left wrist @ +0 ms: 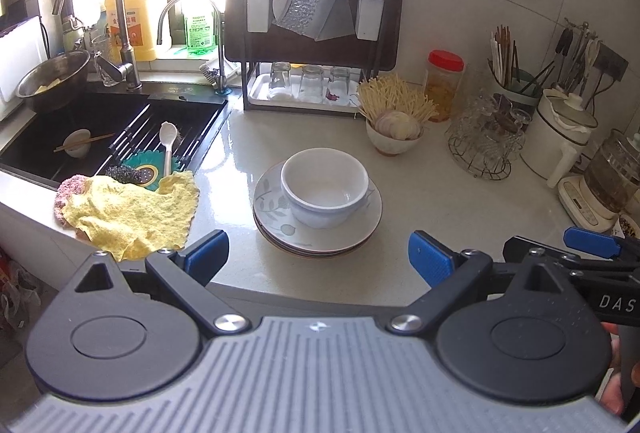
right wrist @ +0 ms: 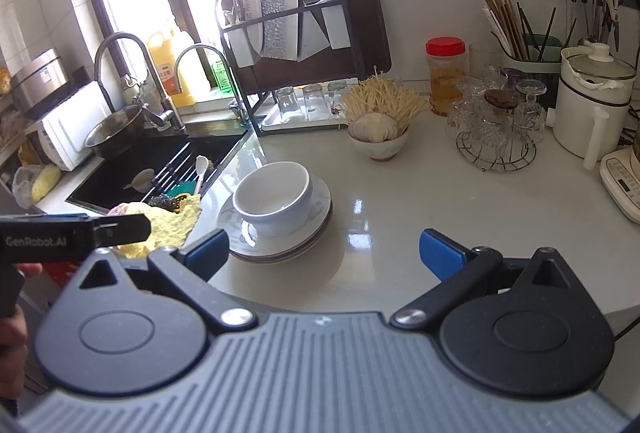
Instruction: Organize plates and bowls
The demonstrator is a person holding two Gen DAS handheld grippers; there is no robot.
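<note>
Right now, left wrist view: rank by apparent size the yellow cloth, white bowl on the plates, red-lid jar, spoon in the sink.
1. yellow cloth
2. white bowl, though cloth and bowl sit nearer the camera
3. red-lid jar and spoon: similar length, jar bulkier; not ranked.

The left claw (left wrist: 318, 257) is spread wide, its blue-padded fingers (left wrist: 208, 253) far apart and gripping nothing. The right claw (right wrist: 324, 257) is spread just as wide and also grips nothing. Both point forward, held level and side by side. In the left wrist view the right claw (left wrist: 592, 241) shows at the right edge, close beside the left one.
</note>
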